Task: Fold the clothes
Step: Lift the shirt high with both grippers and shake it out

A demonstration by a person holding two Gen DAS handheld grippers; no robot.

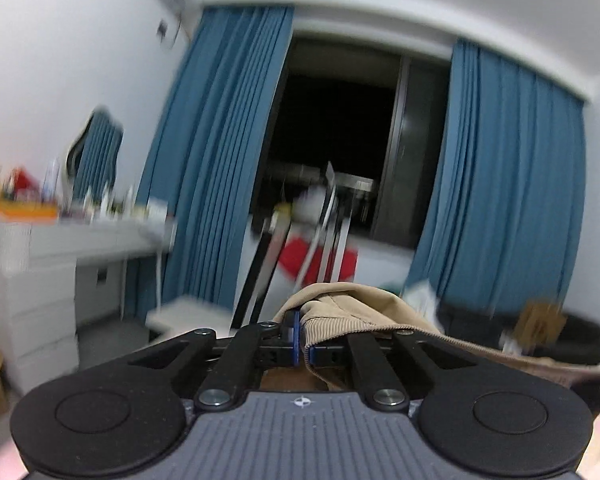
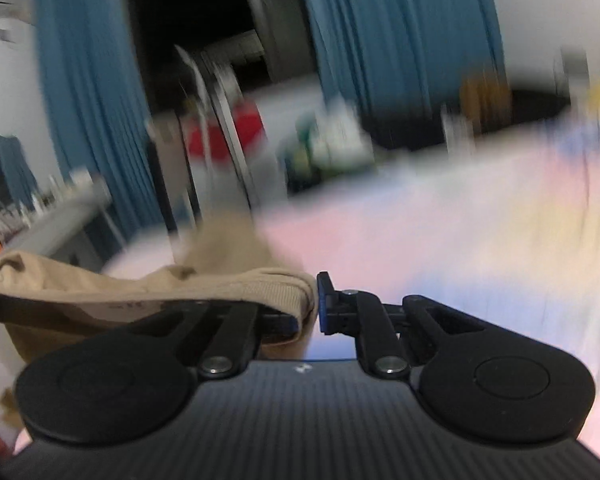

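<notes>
Two claws each pinch the same tan garment (image 1: 352, 304). In the left wrist view, the left claw (image 1: 302, 338) is closed on a ribbed corduroy-like hem, its blue-edged pads pressed tight against the fabric. From there the cloth bunches up above the fingers and trails away to the right, over the right-hand linkage.

In the right wrist view, the right claw (image 2: 314, 304) is nearly closed on a ribbed edge of the garment (image 2: 100, 284), which drapes over the left finger and stretches off to the left, hanging in a loose fold below. The right finger (image 2: 326, 304) stands bare beside the cloth, and blur hides whether its pad actually touches it.

Beyond the left claw hang blue curtains (image 1: 220, 152) on either side of a dark window (image 1: 340, 128). A white dresser (image 1: 40, 280) crowded with small bottles stands at the far left, with a mirror (image 1: 96, 152) on the wall above it. Below the right claw spreads a pale pink and white bed cover (image 2: 440, 240), heavily blurred.
</notes>
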